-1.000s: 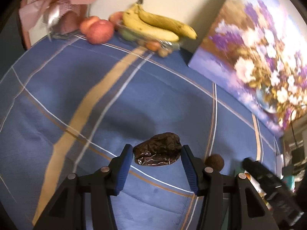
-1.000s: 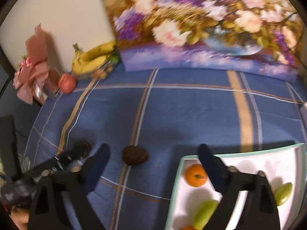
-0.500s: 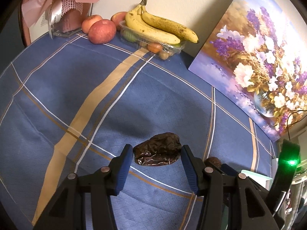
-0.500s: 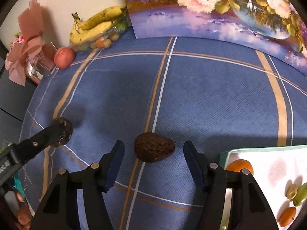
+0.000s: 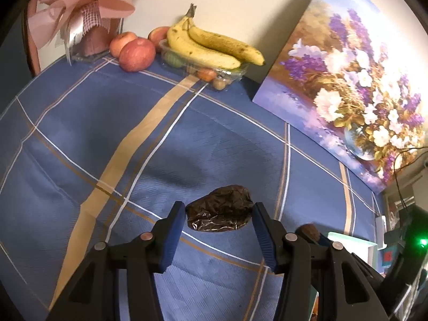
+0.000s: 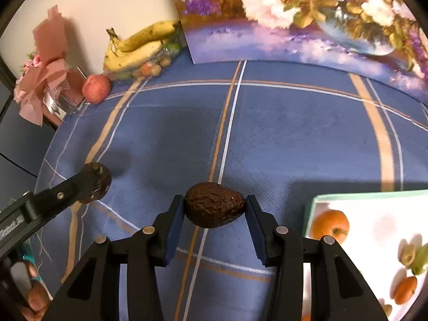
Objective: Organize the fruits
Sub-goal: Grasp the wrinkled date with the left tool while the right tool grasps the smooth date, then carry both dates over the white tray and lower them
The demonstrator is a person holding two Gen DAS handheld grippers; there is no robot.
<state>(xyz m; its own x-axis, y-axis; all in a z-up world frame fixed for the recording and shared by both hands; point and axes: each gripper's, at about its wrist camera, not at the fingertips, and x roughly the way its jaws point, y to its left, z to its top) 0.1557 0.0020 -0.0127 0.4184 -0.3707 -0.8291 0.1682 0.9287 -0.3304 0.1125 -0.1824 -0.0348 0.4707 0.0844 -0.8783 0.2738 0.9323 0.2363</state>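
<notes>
My left gripper (image 5: 218, 212) is shut on a dark brown wrinkled fruit (image 5: 220, 215) wrapped in shiny film, held just above the blue checked tablecloth (image 5: 133, 133). It also shows at the left of the right wrist view (image 6: 96, 182). My right gripper (image 6: 214, 208) has its blue pads against both ends of a dark wrinkled avocado (image 6: 214, 208) that rests on the cloth. A white tray (image 6: 374, 214) with a green rim lies to its right and holds oranges (image 6: 330, 226) and small green fruits (image 6: 418, 258).
Bananas (image 5: 211, 46) lie on a clear plastic box of small fruit at the back wall, with apples (image 5: 137, 54) to the left. A pink gift bouquet (image 5: 85, 18) stands in the far left corner. A flower painting (image 5: 347, 80) leans against the wall on the right.
My right gripper moved left from over the tray to the avocado and closed its pads on it. My left gripper kept its hold on the wrapped fruit and barely moved.
</notes>
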